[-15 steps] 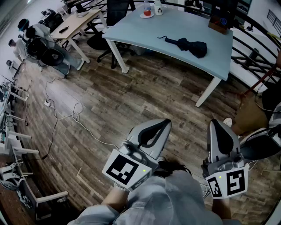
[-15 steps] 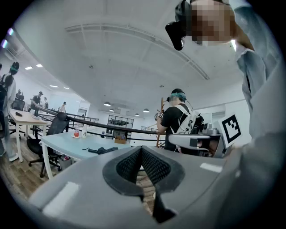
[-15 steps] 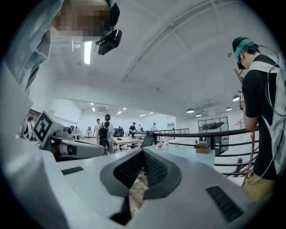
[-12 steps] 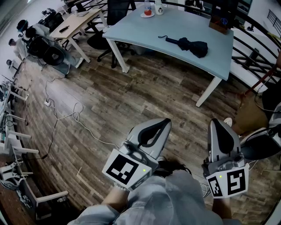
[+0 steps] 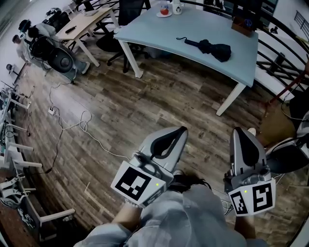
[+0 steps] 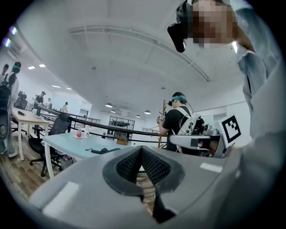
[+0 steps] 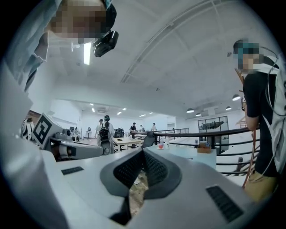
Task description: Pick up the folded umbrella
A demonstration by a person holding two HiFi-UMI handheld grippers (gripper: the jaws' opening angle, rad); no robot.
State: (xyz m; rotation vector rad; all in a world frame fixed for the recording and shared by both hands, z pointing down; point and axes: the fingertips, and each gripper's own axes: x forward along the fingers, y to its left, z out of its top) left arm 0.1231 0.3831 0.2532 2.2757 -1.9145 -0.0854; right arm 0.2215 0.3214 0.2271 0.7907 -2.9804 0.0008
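The folded black umbrella [image 5: 208,46] lies on a light blue table [image 5: 159,30] at the far side of the room, strap end to the left. It also shows small and distant as the umbrella [image 6: 102,150] in the left gripper view. My left gripper [image 5: 181,131] and right gripper [image 5: 240,131] are held low in front of my body, over the wooden floor and well short of the table. Both point level toward the table. The left gripper's [image 6: 141,150] tips meet with nothing between them, and so do the right gripper's [image 7: 143,152].
A red cup [image 5: 164,9] and a white mug [image 5: 177,6] stand at the table's far end, with a wooden box [image 5: 241,25] at its right. A black railing [image 5: 275,46] runs behind. Cables [image 5: 72,126] trail on the floor. A person [image 6: 179,123] stands at the right.
The head view has shifted slightly, so the table and umbrella sit a little higher in the picture. Both grippers stay shut in about the same place.
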